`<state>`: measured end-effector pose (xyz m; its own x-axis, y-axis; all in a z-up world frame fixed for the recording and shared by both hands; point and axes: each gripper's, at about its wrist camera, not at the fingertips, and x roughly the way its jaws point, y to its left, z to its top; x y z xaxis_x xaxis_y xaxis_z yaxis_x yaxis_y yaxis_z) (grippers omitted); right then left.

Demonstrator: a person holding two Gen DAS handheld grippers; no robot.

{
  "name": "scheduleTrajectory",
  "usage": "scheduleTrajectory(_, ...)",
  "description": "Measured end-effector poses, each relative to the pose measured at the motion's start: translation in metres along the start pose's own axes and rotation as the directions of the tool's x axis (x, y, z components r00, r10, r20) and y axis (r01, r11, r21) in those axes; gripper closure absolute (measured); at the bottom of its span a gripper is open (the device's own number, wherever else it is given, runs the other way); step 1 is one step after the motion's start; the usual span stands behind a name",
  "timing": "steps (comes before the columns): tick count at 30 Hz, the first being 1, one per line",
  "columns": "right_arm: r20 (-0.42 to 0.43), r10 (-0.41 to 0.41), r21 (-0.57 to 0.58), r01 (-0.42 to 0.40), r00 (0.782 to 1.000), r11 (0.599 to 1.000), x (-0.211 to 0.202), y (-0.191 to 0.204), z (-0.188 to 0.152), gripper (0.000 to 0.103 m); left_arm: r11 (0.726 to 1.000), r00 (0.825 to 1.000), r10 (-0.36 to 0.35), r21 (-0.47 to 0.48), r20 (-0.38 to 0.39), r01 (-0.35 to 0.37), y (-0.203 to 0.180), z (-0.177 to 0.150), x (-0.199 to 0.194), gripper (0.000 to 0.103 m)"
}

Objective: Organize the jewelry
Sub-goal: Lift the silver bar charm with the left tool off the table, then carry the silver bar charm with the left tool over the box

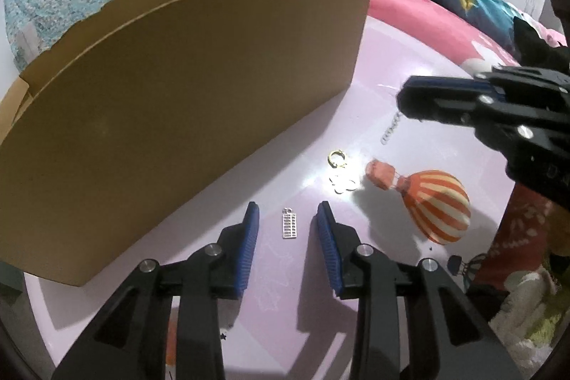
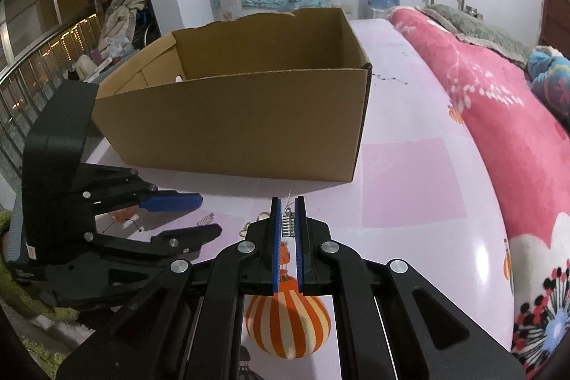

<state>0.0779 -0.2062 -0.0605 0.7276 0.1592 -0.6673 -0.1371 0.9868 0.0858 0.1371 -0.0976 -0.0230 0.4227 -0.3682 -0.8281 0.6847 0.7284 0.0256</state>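
My left gripper [image 1: 288, 213] is open, its blue pads on either side of a small silver ladder-shaped earring [image 1: 289, 226] lying on the pink sheet. A gold hoop earring [image 1: 336, 158] and a clear flower-shaped piece [image 1: 342, 185] lie just beyond it. My right gripper [image 2: 288, 206] is shut on a silver dangling earring [image 2: 288, 224] and holds it above the sheet; it also shows in the left wrist view [image 1: 404, 104] with the earring [image 1: 391, 130] hanging below it. The open cardboard box [image 2: 249, 116] stands behind, also at left in the left wrist view [image 1: 171, 116].
The pink sheet [image 2: 409, 180] has a printed orange-striped balloon [image 2: 288, 323]. A pink floral blanket [image 2: 506, 116] lies along the right. The left gripper [image 2: 199, 216] appears at left in the right wrist view, with a silver piece [image 2: 205, 219] between its fingers.
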Motion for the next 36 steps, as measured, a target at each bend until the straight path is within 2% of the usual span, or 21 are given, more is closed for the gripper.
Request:
scheduleTrajectory(2, 0.002, 0.000, 0.004, 0.000, 1.000, 1.000, 0.000, -0.002, 0.000, 0.098, 1.000, 1.000, 0.009, 0.010, -0.006, -0.009, -0.002, 0.001, 0.000, 0.090)
scheduleTrajectory(4, 0.005, 0.002, 0.010, -0.002, 1.000, 1.000, -0.001, -0.003, 0.000, 0.098, 0.999, 1.000, 0.022, 0.028, -0.020, -0.021, -0.006, 0.003, 0.000, 0.099)
scheduleTrajectory(14, 0.017, 0.005, 0.016, -0.006, 1.000, 1.000, -0.004, -0.006, -0.001, 0.098, 1.000, 1.000, 0.019, 0.001, -0.010, -0.019, -0.003, -0.002, -0.005, 0.099)
scheduleTrajectory(18, 0.038, 0.005, 0.011, -0.006, 0.999, 1.000, -0.013, -0.006, 0.002, 0.098, 1.000, 1.000, -0.002, -0.019, 0.022, 0.003, 0.005, -0.004, -0.023, 0.099)
scheduleTrajectory(21, 0.078, 0.034, 0.011, -0.035, 0.996, 0.999, -0.025, -0.004, 0.013, 0.098, 0.999, 0.997, -0.033, -0.040, 0.074, 0.036, 0.013, 0.000, -0.048, 0.099)
scheduleTrajectory(24, 0.138, 0.057, -0.017, -0.055, 0.989, 0.998, -0.038, 0.000, 0.031, 0.098, 0.996, 0.986, -0.062, -0.052, 0.158, 0.071, 0.019, 0.012, -0.078, 0.099)
scheduleTrajectory(27, 0.204, 0.089, -0.049, -0.081, 0.975, 0.996, -0.046, 0.005, 0.053, 0.098, 0.995, 0.967, -0.070, -0.057, 0.245, 0.087, 0.026, 0.029, -0.104, 0.099)
scheduleTrajectory(30, 0.246, 0.100, -0.072, -0.085, 0.964, 0.994, -0.041, 0.008, 0.076, 0.098, 0.996, 0.951, -0.038, -0.068, 0.308, 0.062, 0.037, 0.050, -0.116, 0.098)
scheduleTrajectory(33, 0.256, 0.082, -0.083, -0.063, 0.963, 0.995, -0.023, 0.011, 0.097, 0.098, 0.996, 0.948, -0.008, -0.084, 0.319, 0.037, 0.045, 0.073, -0.107, 0.098)
scheduleTrajectory(36, 0.237, 0.037, -0.077, -0.019, 0.971, 0.997, -0.001, 0.012, 0.112, 0.098, 0.992, 0.965, 0.021, -0.126, 0.263, 0.013, 0.062, 0.086, -0.081, 0.098)
